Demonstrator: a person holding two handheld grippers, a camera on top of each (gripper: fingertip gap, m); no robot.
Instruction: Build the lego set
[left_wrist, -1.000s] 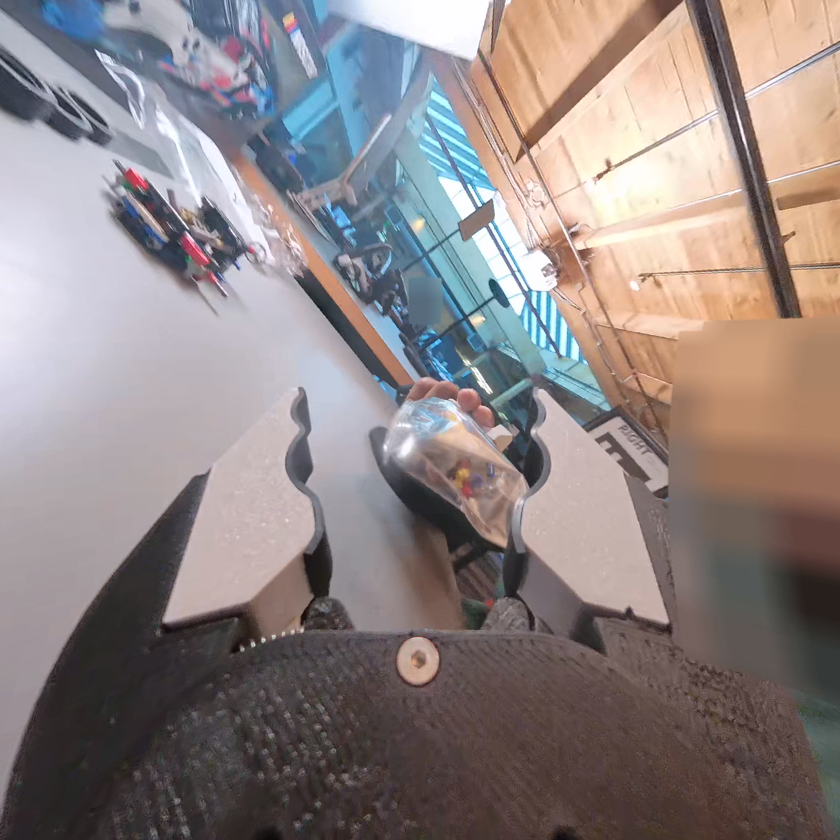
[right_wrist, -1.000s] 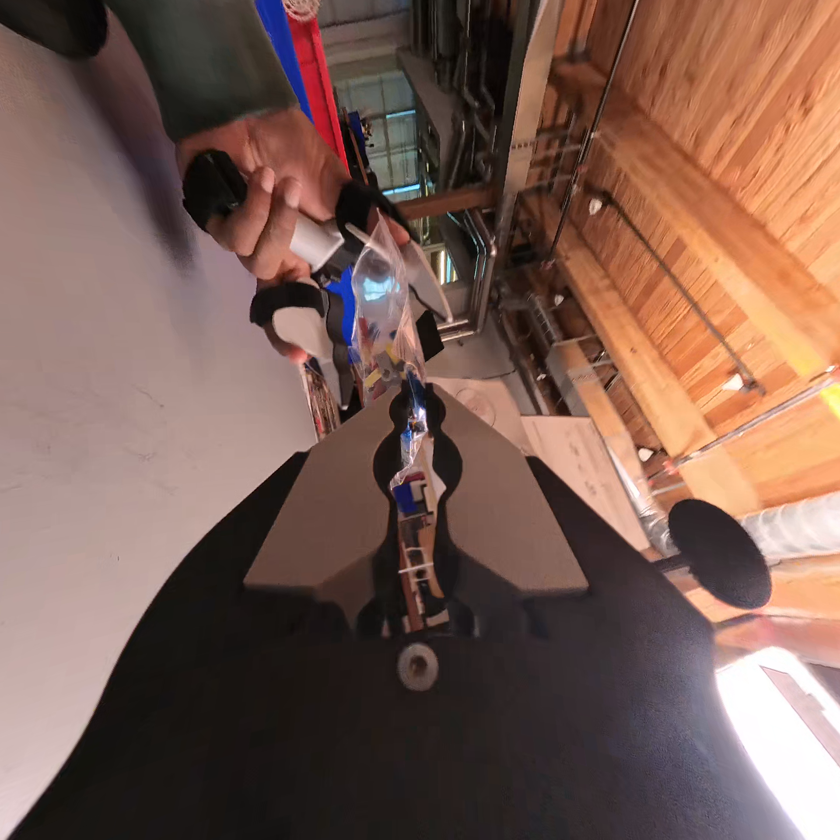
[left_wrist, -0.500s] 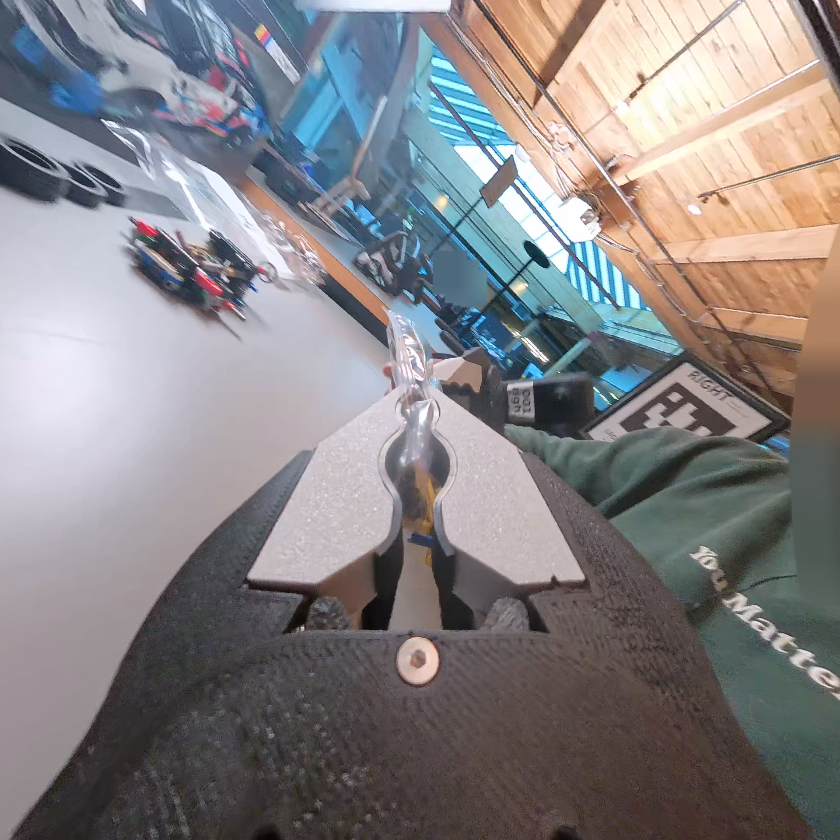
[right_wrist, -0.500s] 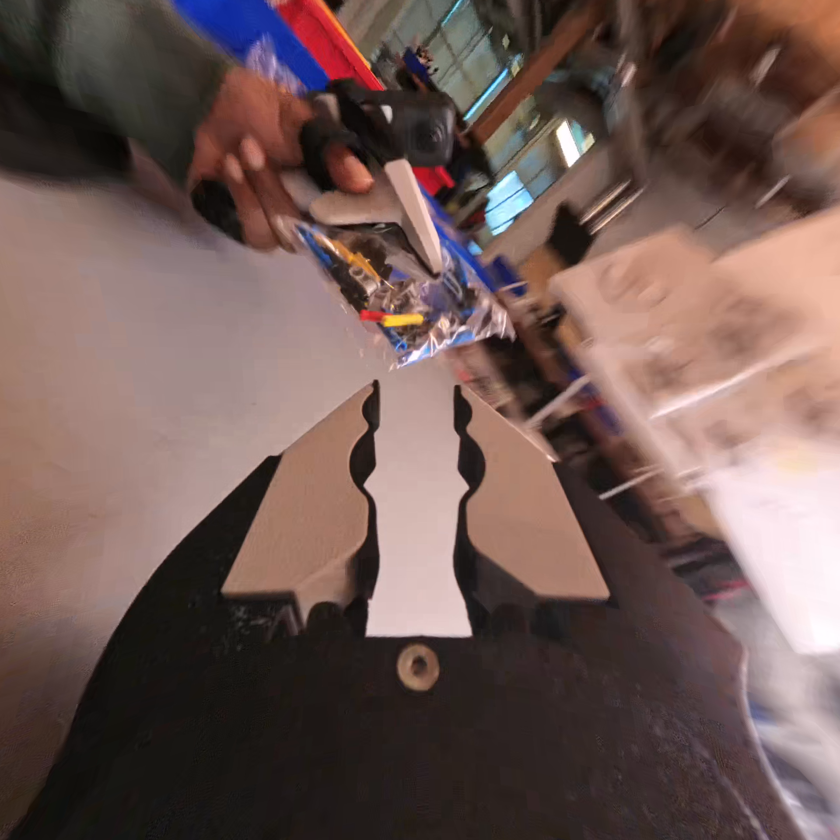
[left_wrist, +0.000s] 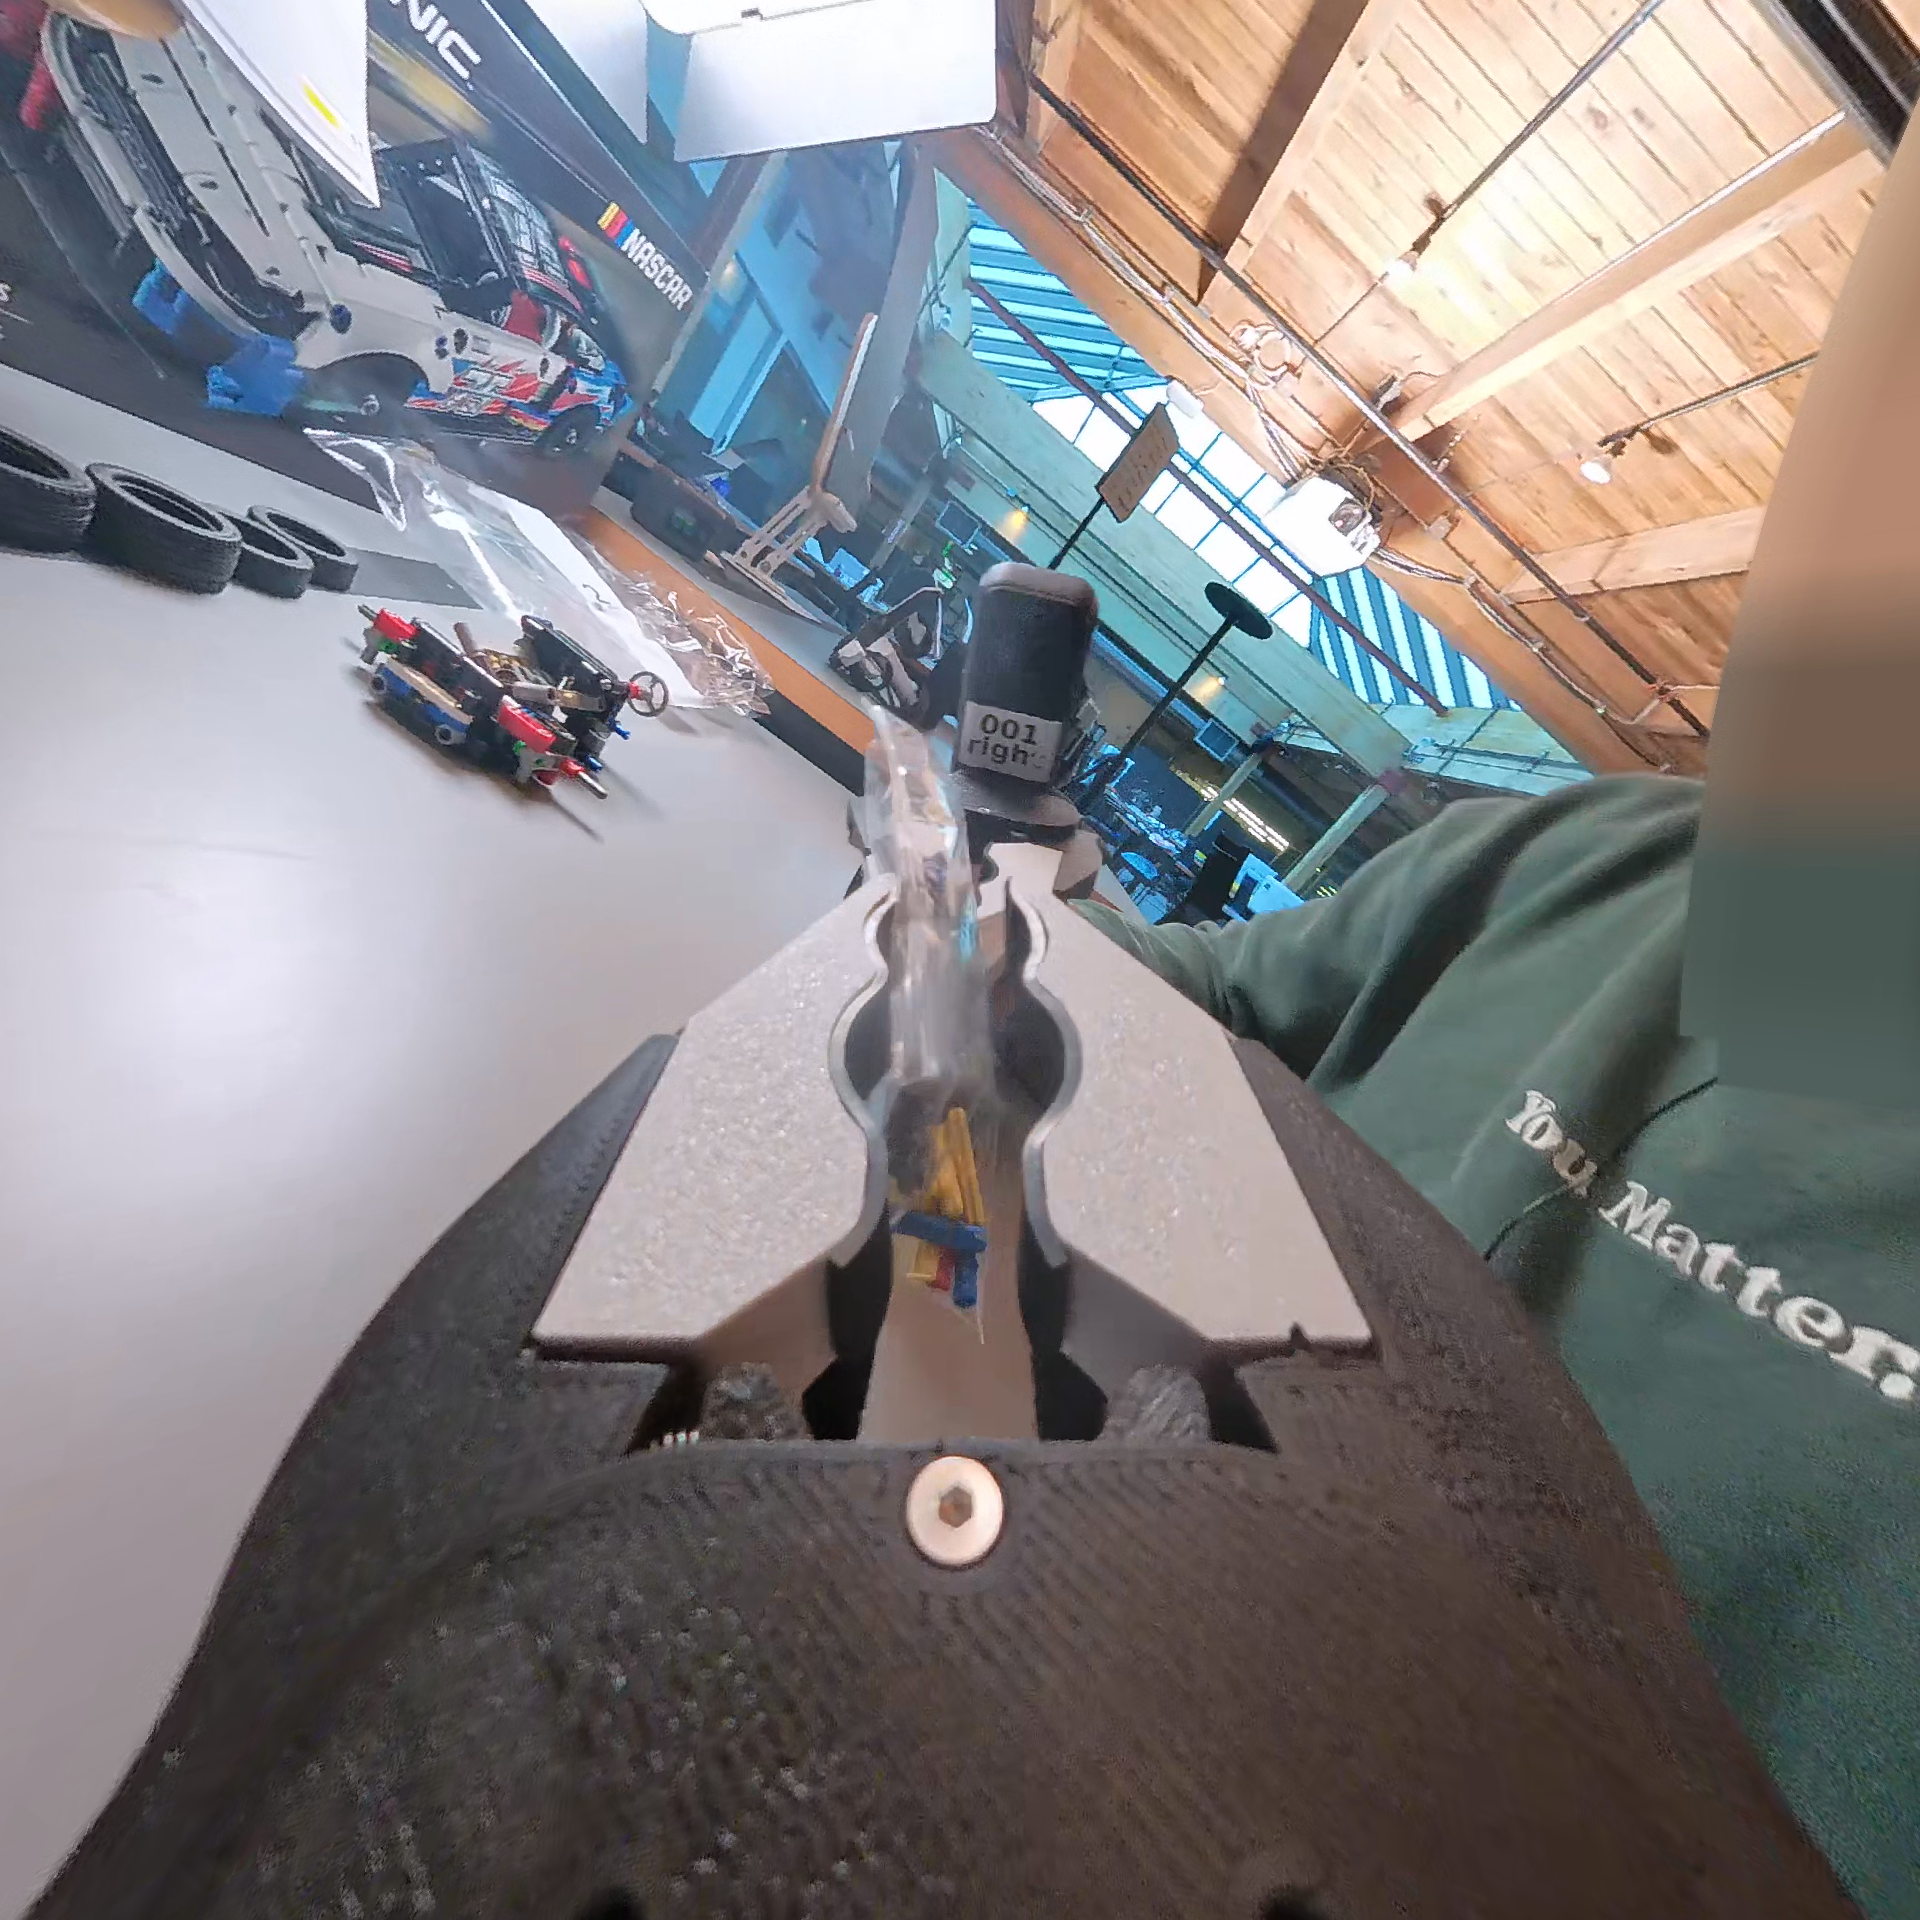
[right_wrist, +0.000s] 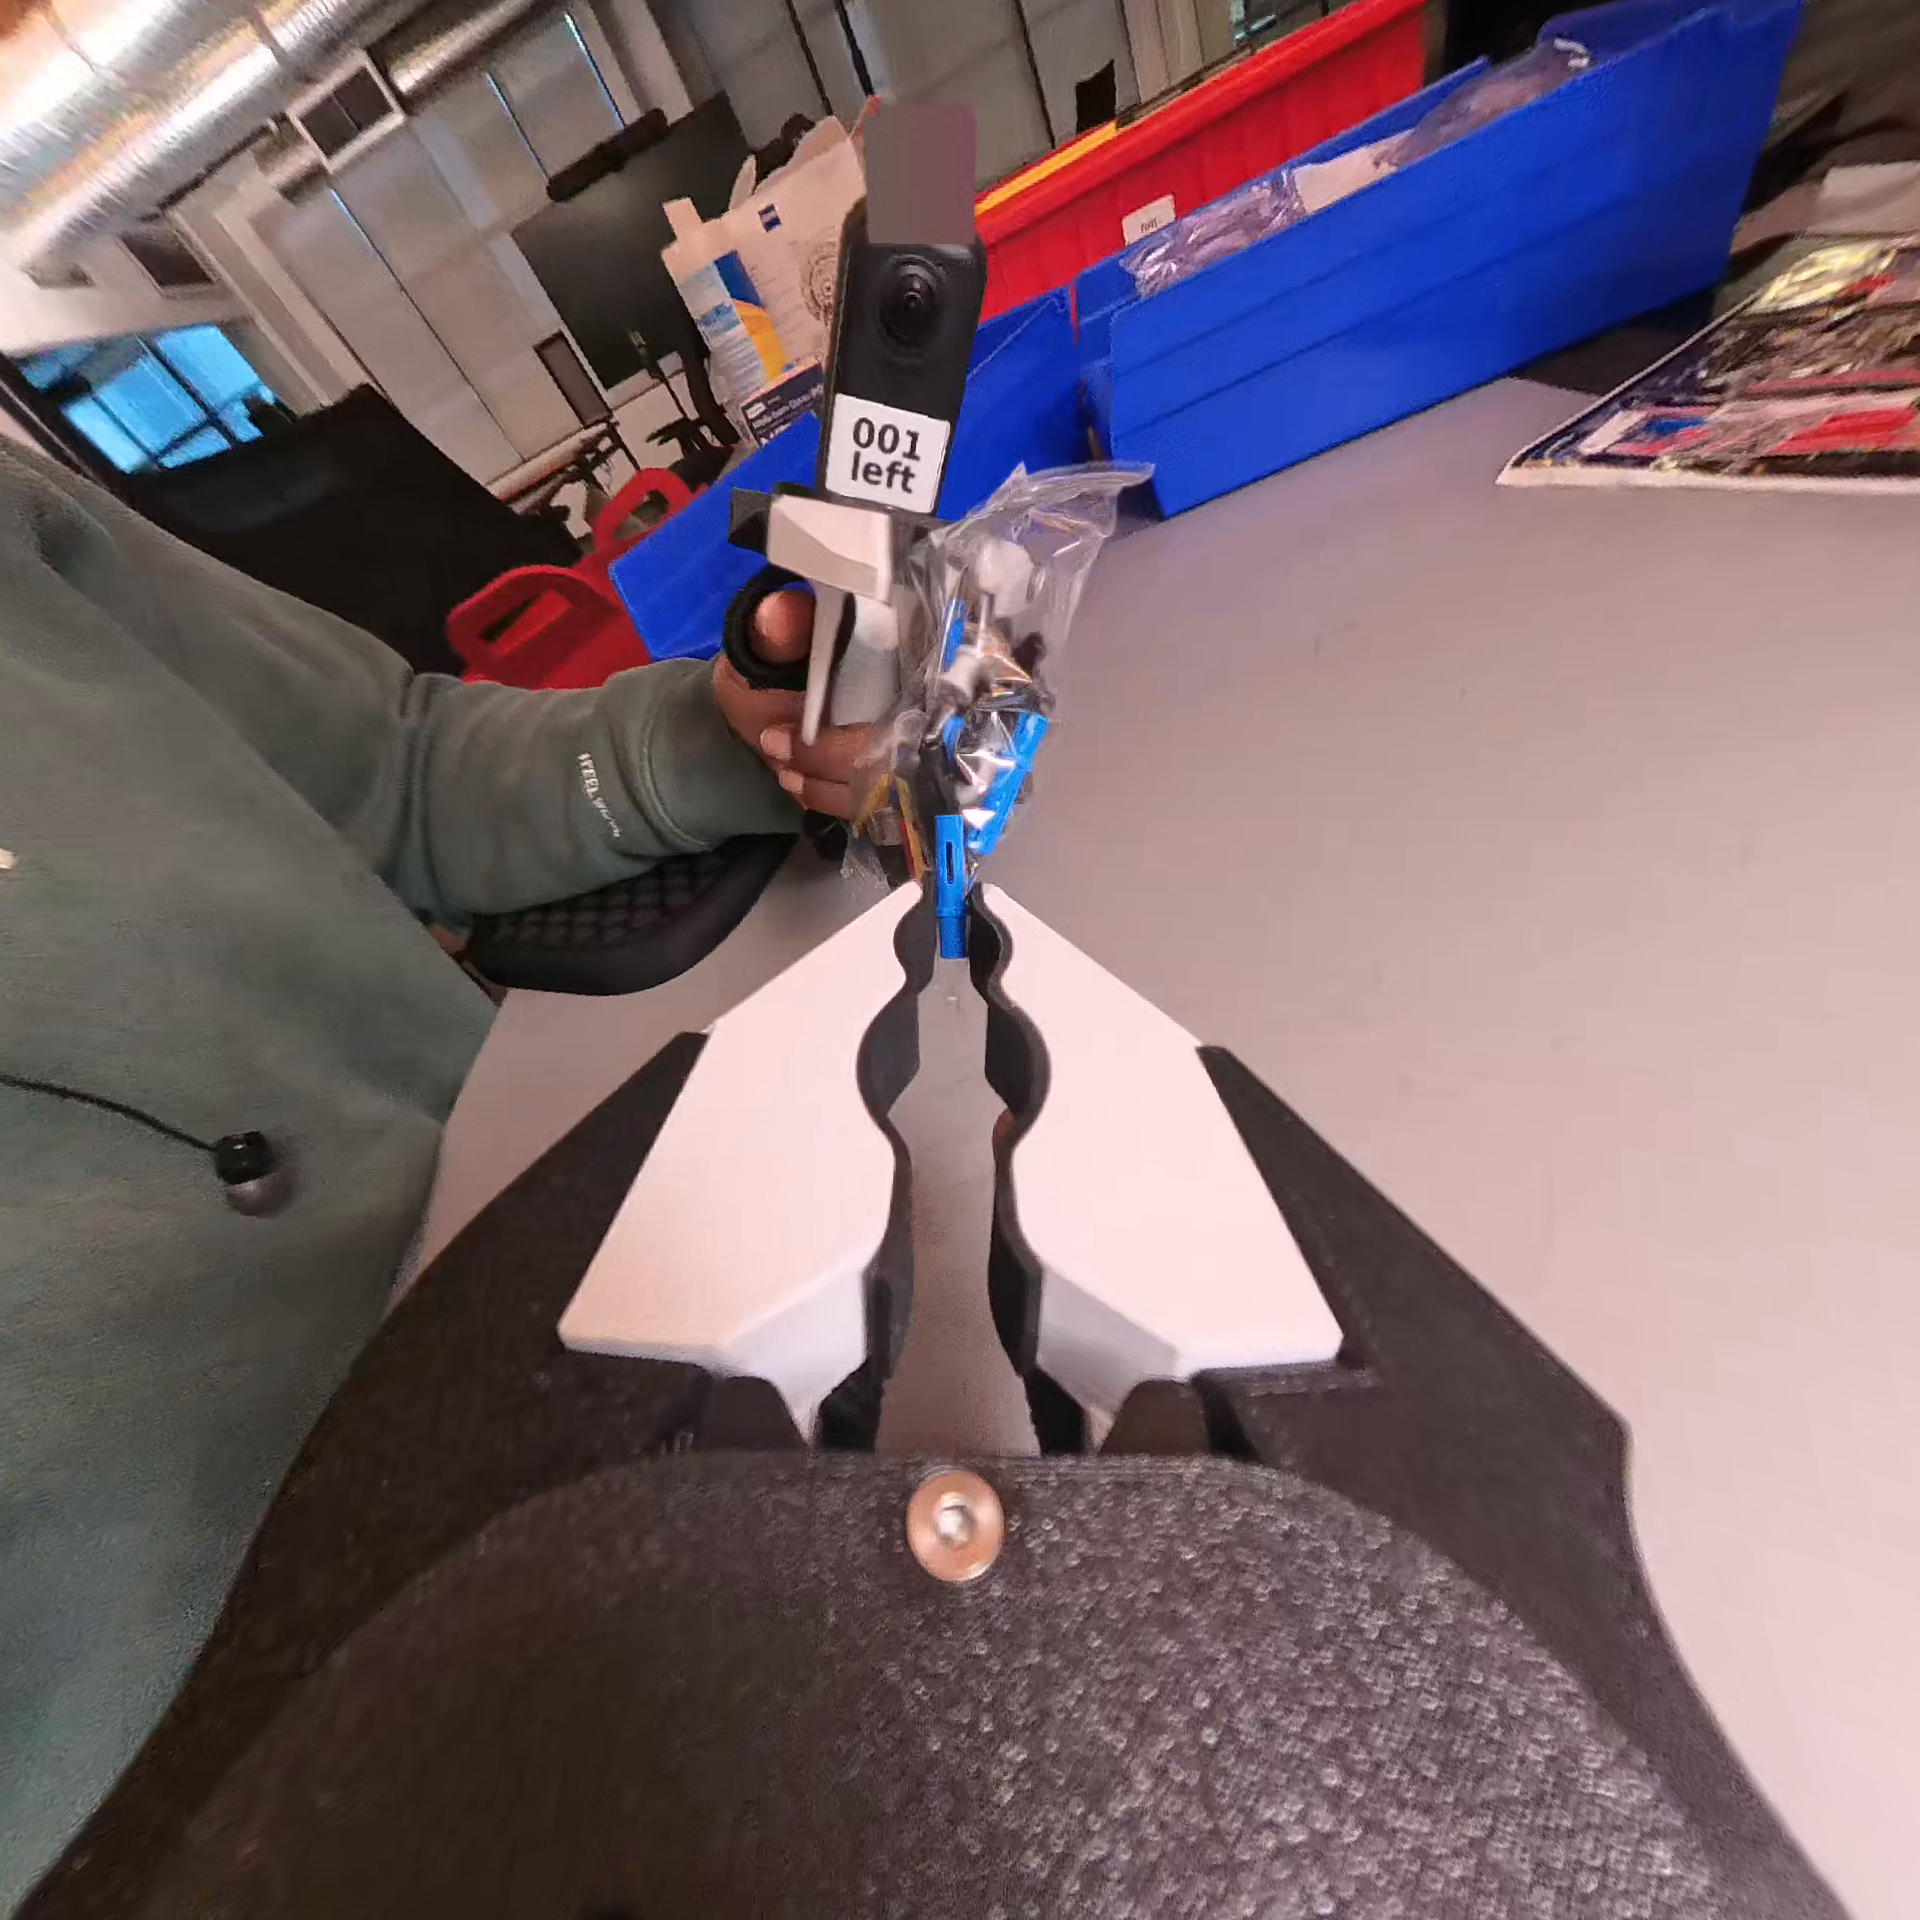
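Since half a second ago, the right tongs (right_wrist: 943, 914) are brought in from open air and narrowed onto the low corner of the clear bag (right_wrist: 987, 644) of lego pieces, where a blue piece is pinched between the tips. The left tongs (left_wrist: 940, 894) are kept closed on the same bag, which is held off the grey table (left_wrist: 260, 987) and stretched between both tools.

In the left wrist view, yellow, blue and red pins are seen bunched in the bag at the centre. A partly built model (left_wrist: 488, 707) is found at 10 o'clock, with four black tyres (left_wrist: 156, 520) beyond it at 9 o'clock and a printed set box (left_wrist: 312, 260) at 11 o'clock. Racing-brand lettering is carried on the box.

White printed labels are stuck on both camera housings, and pale lettering is stitched on the green sleeve (left_wrist: 1662, 1195). Blue bins (right_wrist: 1403, 291) are seen at 1 o'clock in the right wrist view.
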